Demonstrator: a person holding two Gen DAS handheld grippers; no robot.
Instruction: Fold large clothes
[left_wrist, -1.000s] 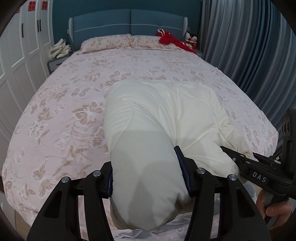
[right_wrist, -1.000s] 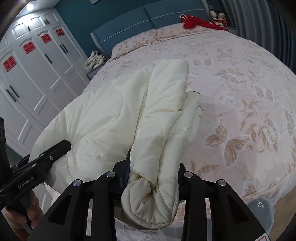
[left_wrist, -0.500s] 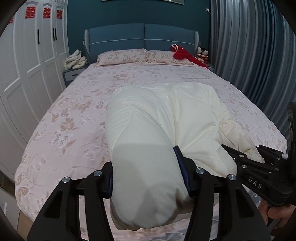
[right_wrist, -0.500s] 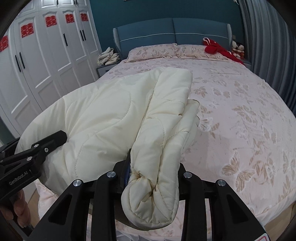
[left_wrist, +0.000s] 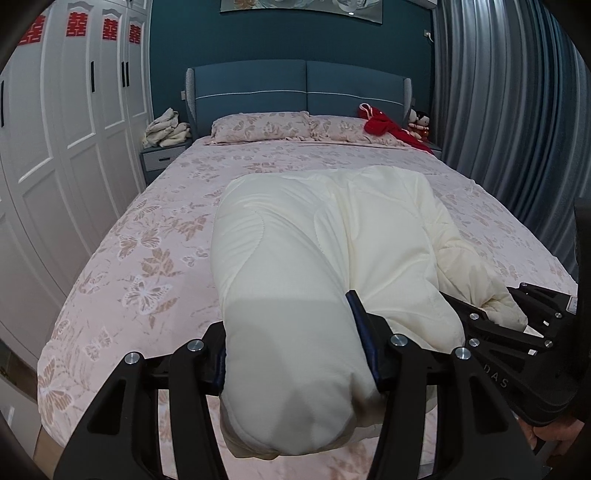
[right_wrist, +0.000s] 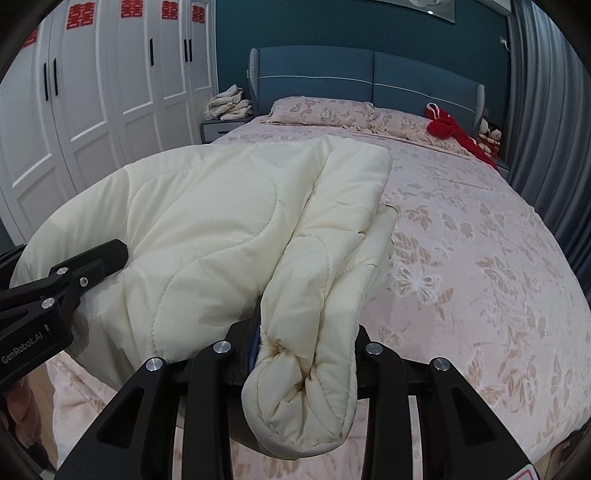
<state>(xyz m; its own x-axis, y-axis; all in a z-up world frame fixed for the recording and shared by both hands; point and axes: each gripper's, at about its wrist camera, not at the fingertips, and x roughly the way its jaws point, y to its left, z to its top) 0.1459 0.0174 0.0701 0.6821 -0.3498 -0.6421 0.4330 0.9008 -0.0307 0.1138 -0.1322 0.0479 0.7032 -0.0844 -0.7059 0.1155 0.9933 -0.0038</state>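
Observation:
A large cream quilted garment (left_wrist: 332, 236) lies folded lengthwise on the pink floral bed (left_wrist: 155, 229), its near end lifted at the foot. My left gripper (left_wrist: 295, 354) is shut on the garment's thick near-left end. My right gripper (right_wrist: 306, 354) is shut on the bunched near-right end, where quilted layers (right_wrist: 306, 398) bulge out between the jaws. The garment (right_wrist: 207, 229) fills the left half of the right wrist view. Each gripper shows in the other's view: the right one (left_wrist: 517, 332) and the left one (right_wrist: 66, 280).
White wardrobes (left_wrist: 55, 147) line the left side. A nightstand with piled cloth (left_wrist: 164, 133) stands by the blue headboard (left_wrist: 299, 88). Pillows (left_wrist: 262, 125), a red garment (left_wrist: 384, 127) and dolls (left_wrist: 419, 122) lie at the bed's head. Grey curtains (left_wrist: 509, 110) hang on the right.
Both grippers have risen and tilted up, holding the garment's near end. The headboard, wall and wardrobes now show fuller, and the bed looks farther below.

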